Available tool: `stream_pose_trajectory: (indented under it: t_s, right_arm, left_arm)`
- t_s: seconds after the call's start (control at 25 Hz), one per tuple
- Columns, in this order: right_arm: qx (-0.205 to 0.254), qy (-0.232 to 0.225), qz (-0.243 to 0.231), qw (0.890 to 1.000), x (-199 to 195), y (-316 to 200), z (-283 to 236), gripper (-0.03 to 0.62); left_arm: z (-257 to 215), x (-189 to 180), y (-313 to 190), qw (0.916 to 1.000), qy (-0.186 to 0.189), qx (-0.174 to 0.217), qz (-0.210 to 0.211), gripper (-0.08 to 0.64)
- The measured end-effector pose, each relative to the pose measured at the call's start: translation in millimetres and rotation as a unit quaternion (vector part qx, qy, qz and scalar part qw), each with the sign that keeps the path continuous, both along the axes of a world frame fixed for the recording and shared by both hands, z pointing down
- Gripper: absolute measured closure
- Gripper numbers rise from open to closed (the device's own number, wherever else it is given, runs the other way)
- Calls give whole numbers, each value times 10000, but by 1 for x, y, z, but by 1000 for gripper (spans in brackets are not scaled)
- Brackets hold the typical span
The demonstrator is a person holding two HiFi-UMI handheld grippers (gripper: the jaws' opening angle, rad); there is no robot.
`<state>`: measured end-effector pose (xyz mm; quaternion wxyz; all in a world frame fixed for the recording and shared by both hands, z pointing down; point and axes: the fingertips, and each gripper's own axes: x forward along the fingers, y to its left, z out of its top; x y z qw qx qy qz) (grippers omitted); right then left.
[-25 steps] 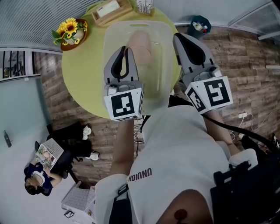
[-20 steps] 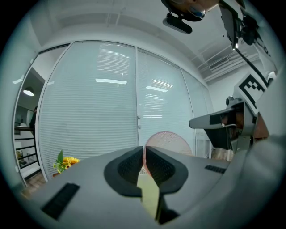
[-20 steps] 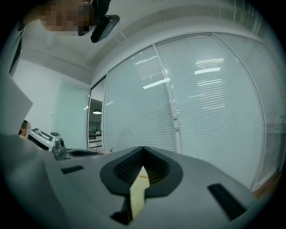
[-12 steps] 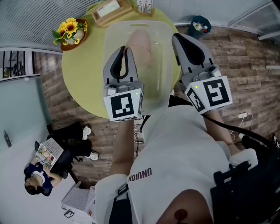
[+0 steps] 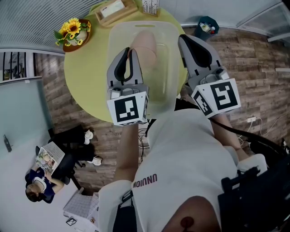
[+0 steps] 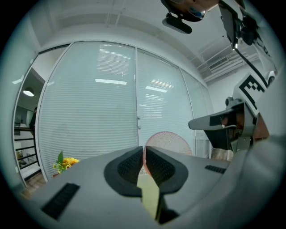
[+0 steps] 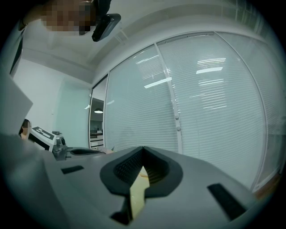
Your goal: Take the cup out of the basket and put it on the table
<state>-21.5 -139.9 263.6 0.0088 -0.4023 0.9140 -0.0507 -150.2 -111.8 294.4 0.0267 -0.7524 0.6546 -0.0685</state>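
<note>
Bright, even light is cast from overhead, strip-shaped glare is mirrored on the blinds (image 6: 89, 116) in both gripper views, where heavy fisheye bending and black vignetted corners are seen, and only faint, soft shadows are thrown on the counter (image 5: 86, 77) in the head view.

I get the cup (image 5: 146, 44) only as a hazy pink shape through the cloudy basket (image 5: 168, 68). The left gripper (image 5: 132, 50) covers its left side, and in the left gripper view only a rounded pink top clears the jaws, so I can't tell how it lies. The right gripper (image 5: 183, 38) hides part of the basket's right rim, and the near rim and the table's (image 5: 86, 77) near edge are lost under both grippers and the person's shirt (image 5: 181, 149). The picture's top edge cuts off the tray (image 5: 113, 11) and box (image 5: 149, 5), and their contents are too small to make out.
</note>
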Motion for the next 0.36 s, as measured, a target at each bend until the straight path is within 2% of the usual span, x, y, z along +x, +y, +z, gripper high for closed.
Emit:
stream_pose_trajectory:
  t_s: [0.36]
  right_arm:
    - [12, -3, -13, 10000, -1, 0, 0, 574]
  left_arm:
    - [3, -1, 1, 10000, 1, -76, -20, 528]
